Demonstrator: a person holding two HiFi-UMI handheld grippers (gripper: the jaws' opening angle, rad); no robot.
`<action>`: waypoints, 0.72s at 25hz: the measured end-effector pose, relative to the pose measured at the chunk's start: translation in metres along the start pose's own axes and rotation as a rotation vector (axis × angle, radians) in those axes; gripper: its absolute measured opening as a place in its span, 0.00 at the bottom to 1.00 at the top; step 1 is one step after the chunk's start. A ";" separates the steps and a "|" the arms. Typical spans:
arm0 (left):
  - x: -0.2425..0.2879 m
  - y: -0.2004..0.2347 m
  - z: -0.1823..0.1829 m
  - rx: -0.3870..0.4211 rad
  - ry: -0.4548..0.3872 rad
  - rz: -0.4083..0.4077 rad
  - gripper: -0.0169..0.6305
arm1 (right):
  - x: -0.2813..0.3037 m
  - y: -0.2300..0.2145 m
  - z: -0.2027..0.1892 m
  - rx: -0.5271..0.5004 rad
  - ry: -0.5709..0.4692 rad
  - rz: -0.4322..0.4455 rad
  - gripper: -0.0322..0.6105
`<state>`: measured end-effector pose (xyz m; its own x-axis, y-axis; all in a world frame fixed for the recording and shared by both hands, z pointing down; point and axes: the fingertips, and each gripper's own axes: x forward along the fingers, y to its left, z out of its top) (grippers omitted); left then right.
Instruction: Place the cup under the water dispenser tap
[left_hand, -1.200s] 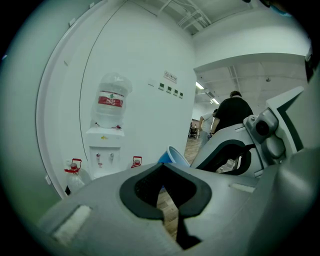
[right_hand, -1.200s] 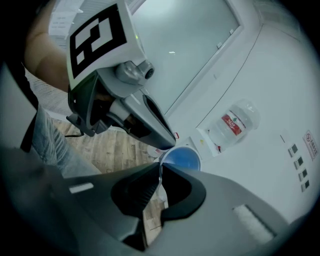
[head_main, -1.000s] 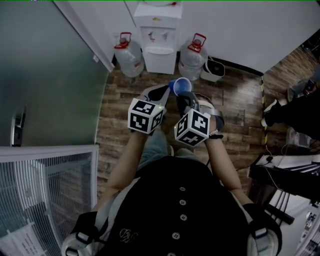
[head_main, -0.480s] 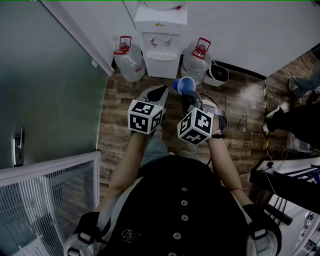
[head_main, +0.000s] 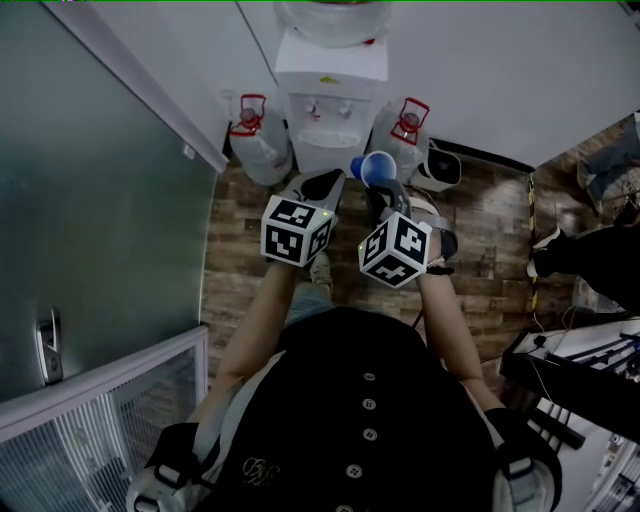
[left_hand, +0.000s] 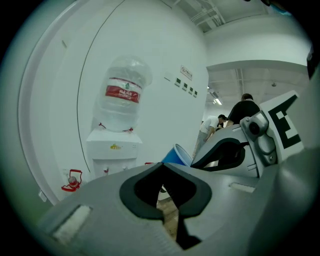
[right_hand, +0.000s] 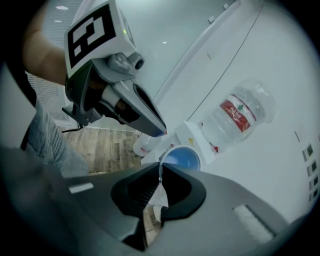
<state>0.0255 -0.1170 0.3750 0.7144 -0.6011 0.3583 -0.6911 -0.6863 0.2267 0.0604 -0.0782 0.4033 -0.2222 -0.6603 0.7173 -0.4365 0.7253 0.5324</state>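
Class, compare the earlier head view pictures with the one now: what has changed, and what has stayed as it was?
The person has stepped closer to the water dispenser, carrying both grippers forward; the blue cup is now close to its front. Nothing was taken hold of or let go. The right gripper stays shut on the cup's rim, and the left gripper stays shut and empty.

Water dispenser directly ahead of left hand-held gripper, bottle on top. Cup at right hand-held gripper tips, before dispenser. Left jug, right jug on floor, flanking dispenser.
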 end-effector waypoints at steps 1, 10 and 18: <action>0.003 0.006 0.005 0.007 -0.002 -0.004 0.03 | 0.006 -0.006 0.003 0.002 0.003 -0.004 0.08; 0.034 0.055 0.031 0.031 0.000 -0.059 0.03 | 0.054 -0.051 0.027 0.026 0.033 -0.029 0.08; 0.050 0.077 0.038 0.049 0.007 -0.099 0.03 | 0.080 -0.068 0.036 0.054 0.044 -0.027 0.08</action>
<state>0.0125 -0.2153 0.3758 0.7780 -0.5265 0.3428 -0.6108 -0.7615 0.2169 0.0412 -0.1872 0.4087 -0.1719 -0.6695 0.7227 -0.4888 0.6949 0.5274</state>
